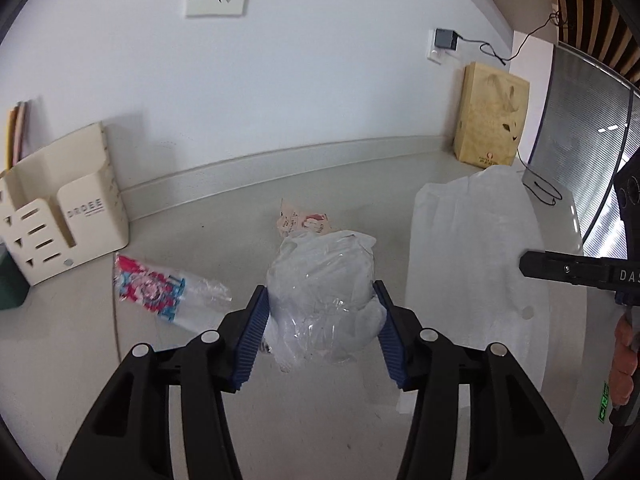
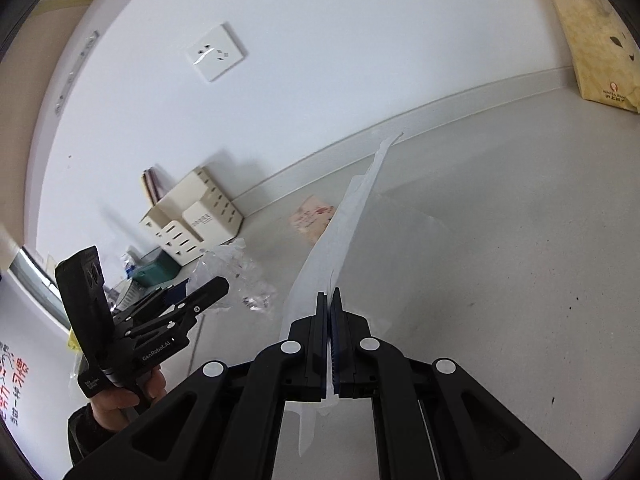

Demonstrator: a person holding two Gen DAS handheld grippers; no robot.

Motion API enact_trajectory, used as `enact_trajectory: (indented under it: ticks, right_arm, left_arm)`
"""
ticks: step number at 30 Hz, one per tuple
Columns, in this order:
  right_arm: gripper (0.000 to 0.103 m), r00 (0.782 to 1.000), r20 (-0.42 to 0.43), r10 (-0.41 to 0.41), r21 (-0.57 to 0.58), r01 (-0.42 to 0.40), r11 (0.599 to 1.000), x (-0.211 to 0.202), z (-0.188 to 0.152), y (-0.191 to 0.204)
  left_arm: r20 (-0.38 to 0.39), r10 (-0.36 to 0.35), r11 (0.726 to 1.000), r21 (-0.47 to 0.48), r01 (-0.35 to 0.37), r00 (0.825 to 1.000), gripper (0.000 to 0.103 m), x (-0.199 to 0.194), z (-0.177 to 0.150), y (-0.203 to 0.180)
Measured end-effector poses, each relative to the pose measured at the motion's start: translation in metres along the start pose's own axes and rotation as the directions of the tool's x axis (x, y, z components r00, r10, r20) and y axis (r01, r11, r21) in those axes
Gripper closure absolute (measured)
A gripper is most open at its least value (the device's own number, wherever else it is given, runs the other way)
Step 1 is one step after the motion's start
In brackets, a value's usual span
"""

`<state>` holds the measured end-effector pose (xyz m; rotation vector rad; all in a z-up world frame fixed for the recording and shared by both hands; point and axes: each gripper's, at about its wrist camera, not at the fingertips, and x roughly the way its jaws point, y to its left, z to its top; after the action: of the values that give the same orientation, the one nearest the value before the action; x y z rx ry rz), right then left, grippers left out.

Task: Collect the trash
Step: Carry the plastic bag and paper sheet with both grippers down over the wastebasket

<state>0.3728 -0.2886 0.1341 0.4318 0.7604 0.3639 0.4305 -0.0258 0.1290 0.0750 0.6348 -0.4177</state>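
My left gripper (image 1: pixel 320 292) is shut on a crumpled clear plastic wrapper (image 1: pixel 322 292), squeezed between its blue pads (image 1: pixel 254 332) above the grey counter. My right gripper (image 2: pixel 329 300) is shut on the edge of a white translucent trash bag (image 2: pixel 344 236), which hangs as a broad sheet in the left wrist view (image 1: pixel 472 256). A red, pink and blue printed wrapper (image 1: pixel 150 288) lies on the counter to the left. A pink paper scrap (image 1: pixel 304 222) lies behind the clear wrapper; it also shows in the right wrist view (image 2: pixel 310 218).
A cream desk organiser (image 1: pixel 68 208) stands at the left against the wall, with a green box (image 1: pixel 12 292) beside it. A yellow paper bag (image 1: pixel 492 120) leans at the back right. A black cable (image 1: pixel 540 188) trails on the counter (image 1: pixel 224 216).
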Motion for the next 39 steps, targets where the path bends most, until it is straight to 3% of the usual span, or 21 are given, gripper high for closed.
enact_trajectory:
  ticks: [10,18,27,39]
  right_arm:
    - [0.097,0.990,0.082,0.117,-0.140,-0.105,0.985,-0.090,-0.063,0.048]
    - [0.097,0.971,0.097,0.219,-0.237,-0.191,0.953,-0.170,-0.136,0.060]
    - [0.097,0.972,0.014,0.234,-0.260,-0.223,0.940,-0.217,-0.227,0.045]
    - [0.097,0.984,-0.104,0.147,-0.200,-0.165,0.966,-0.215,-0.352,0.028]
  left_arm:
    - [0.131,0.070,0.998,-0.005,-0.070,0.989,0.051,-0.111,-0.060,-0.047]
    - [0.185,0.101,0.995,-0.046,-0.094,0.978,0.051,-0.193,-0.135,-0.102]
    - [0.156,0.118,0.991,-0.079,-0.106,0.981,0.051,-0.238,-0.237,-0.147]
    - [0.015,0.045,0.998,-0.054,-0.044,0.999,0.051,-0.233,-0.344,-0.194]
